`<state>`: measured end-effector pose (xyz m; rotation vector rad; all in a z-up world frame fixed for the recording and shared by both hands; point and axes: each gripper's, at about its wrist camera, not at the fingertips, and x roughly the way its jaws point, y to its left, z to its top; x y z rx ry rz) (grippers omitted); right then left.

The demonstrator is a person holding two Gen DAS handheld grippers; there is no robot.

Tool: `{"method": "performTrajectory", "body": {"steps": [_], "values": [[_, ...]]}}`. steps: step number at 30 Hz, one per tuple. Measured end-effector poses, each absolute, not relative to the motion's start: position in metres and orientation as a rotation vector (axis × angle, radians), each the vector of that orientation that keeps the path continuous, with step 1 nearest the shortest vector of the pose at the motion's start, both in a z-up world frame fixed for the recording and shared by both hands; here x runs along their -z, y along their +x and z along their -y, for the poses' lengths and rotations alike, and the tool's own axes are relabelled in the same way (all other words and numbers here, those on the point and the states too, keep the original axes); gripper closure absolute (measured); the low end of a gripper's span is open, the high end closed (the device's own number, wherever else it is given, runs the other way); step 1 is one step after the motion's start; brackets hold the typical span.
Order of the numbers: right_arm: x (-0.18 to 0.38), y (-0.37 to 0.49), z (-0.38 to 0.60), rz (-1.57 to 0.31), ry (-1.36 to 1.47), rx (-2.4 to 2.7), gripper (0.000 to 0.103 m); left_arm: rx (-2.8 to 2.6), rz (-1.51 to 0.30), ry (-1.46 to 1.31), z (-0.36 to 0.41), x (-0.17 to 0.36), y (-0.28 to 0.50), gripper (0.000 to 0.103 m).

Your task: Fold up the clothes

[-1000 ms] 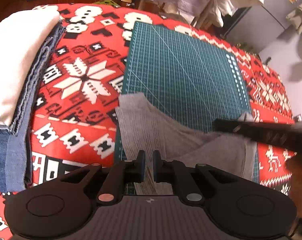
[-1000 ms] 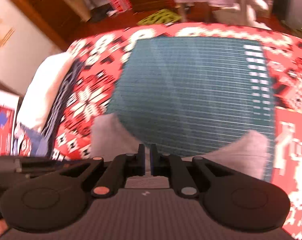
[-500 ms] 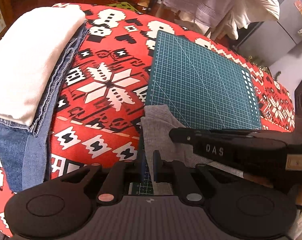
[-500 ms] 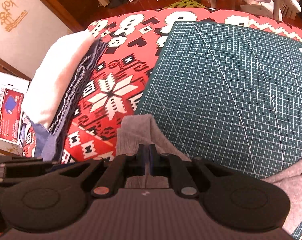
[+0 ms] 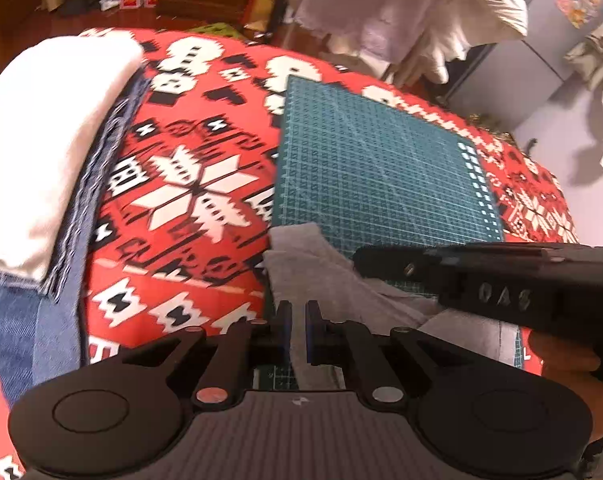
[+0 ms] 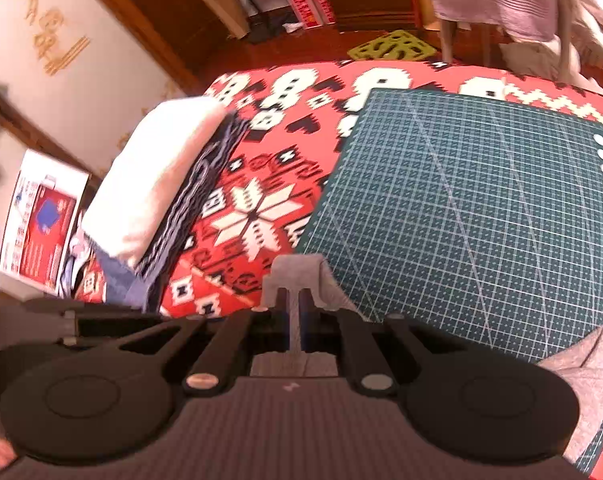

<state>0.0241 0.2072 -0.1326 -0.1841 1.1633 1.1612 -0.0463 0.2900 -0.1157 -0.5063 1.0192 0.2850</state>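
1. on the near edge of the green cutting mat, a grey garment is lying partly over the mat and partly over the red patterned cloth that is covering the bench.
2. the left tool is sitting low over the garment's near left part, its fingers nearly together with a strip of grey fabric showing between them, so it is gripping the grey garment.
3. the right tool is clenching the same grey garment, its fingers closed on a fold of fabric that is standing up just ahead of the fingertips.
4. in the left wrist view the right tool's black body is reaching in from the right, just above the garment, with a hand showing under it.
5. another corner of the garment is lying on the mat at the lower right of the right wrist view.
6. a stack of folded clothes, white on top of blue denim, is resting on the cloth to the left, well apart from the mat.
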Motion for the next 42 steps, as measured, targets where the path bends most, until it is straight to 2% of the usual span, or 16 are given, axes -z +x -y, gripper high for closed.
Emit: {"method": "performTrajectory", "body": {"steps": [5, 19, 29, 40, 41, 42], "values": [[0.147, 0.017, -0.213, -1.172, -0.214, -1.175, 0.100, -0.274, -1.009, -0.472, -0.292, 0.124, -0.039, 0.101], [0.167, 0.024, -0.238, -1.166, -0.226, -1.184, 0.100, -0.260, -0.897, -0.552, -0.322, 0.137, -0.041, 0.101], [0.123, 0.022, -0.195, -1.020, -0.148, -1.129, 0.097, -0.166, -0.797, -0.454, -0.295, 0.116, -0.054, 0.100], [0.074, -0.062, -0.087, -0.869, -0.127, -0.931, 0.096, -0.136, -0.758, -0.487, -0.259, 0.095, -0.125, 0.098], [0.070, -0.074, -0.078, -0.841, -0.123, -0.931, 0.092, -0.130, -0.751, -0.489, -0.255, 0.093, -0.132, 0.097], [0.067, -0.083, -0.070, -0.818, -0.120, -0.933, 0.080, -0.128, -0.744, -0.484, -0.249, 0.091, -0.139, 0.090]]}}
